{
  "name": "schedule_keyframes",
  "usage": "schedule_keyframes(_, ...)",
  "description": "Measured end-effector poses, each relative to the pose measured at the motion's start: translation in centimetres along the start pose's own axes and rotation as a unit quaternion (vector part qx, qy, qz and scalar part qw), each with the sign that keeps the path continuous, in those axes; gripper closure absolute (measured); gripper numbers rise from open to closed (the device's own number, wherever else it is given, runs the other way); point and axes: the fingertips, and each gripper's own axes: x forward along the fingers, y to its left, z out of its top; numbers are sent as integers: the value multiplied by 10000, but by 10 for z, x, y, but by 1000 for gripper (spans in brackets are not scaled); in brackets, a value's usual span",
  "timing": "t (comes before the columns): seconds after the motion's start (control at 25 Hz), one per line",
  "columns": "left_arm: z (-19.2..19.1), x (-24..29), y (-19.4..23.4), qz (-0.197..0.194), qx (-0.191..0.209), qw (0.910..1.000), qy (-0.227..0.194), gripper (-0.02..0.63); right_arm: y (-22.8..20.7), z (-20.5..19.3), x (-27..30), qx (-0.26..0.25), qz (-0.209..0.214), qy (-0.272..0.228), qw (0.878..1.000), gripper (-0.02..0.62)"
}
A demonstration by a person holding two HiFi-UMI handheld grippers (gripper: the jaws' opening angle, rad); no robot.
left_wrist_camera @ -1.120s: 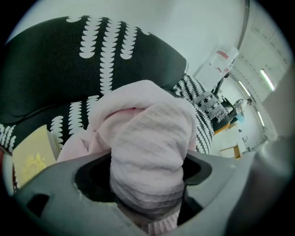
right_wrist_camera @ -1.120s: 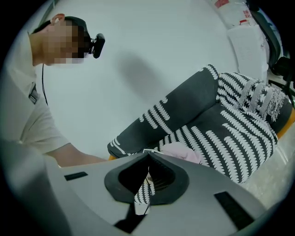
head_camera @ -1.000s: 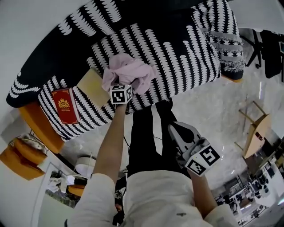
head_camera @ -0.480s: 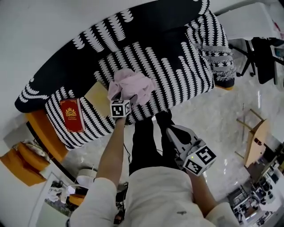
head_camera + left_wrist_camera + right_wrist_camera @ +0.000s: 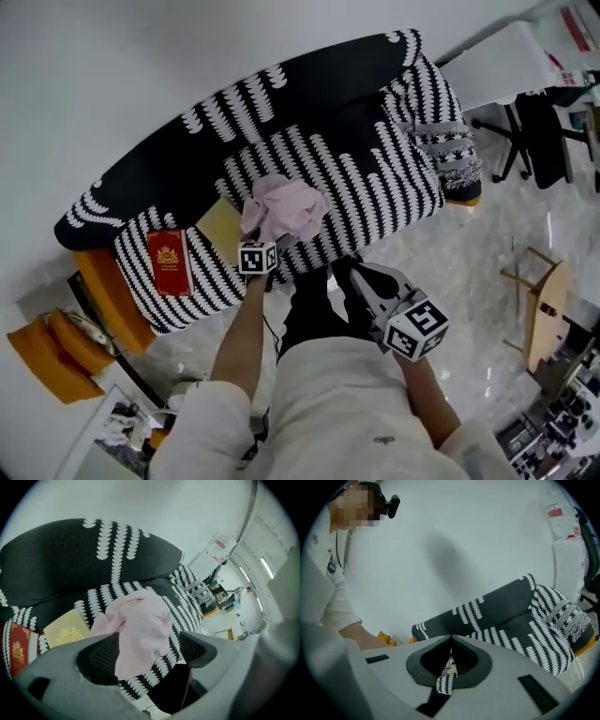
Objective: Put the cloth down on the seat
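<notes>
Head view: the pink cloth (image 5: 286, 208) lies bunched on the sofa seat (image 5: 375, 169), just ahead of the left tool (image 5: 261, 246). The right tool (image 5: 349, 272) hangs off the sofa, near the person's legs.

Left gripper view: its jaws stand spread, with the cloth slack between them and apparently unpinched.

Right gripper view: its jaws are pressed together on nothing.

The putting-down looks done; what is left is drawing the left tool clear.
</notes>
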Motion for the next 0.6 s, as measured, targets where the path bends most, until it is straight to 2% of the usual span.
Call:
schedule_keyframes(0.32, -6, -41, -29, -15, 134, 9999, -105, 259, 2, 18, -21, -320, -149, -246, 9991, 588)
schedule_keyframes(0.56, -11, -58, -42, -78, 234, 9995, -194, 426, 3, 32, -25, -510, -143, -351, 9980, 588)
schedule_keyframes(0.6, -13, -60, -44, -88, 243, 9994, -211, 434, 4, 31, -25, -524, -139, -336, 9980, 588)
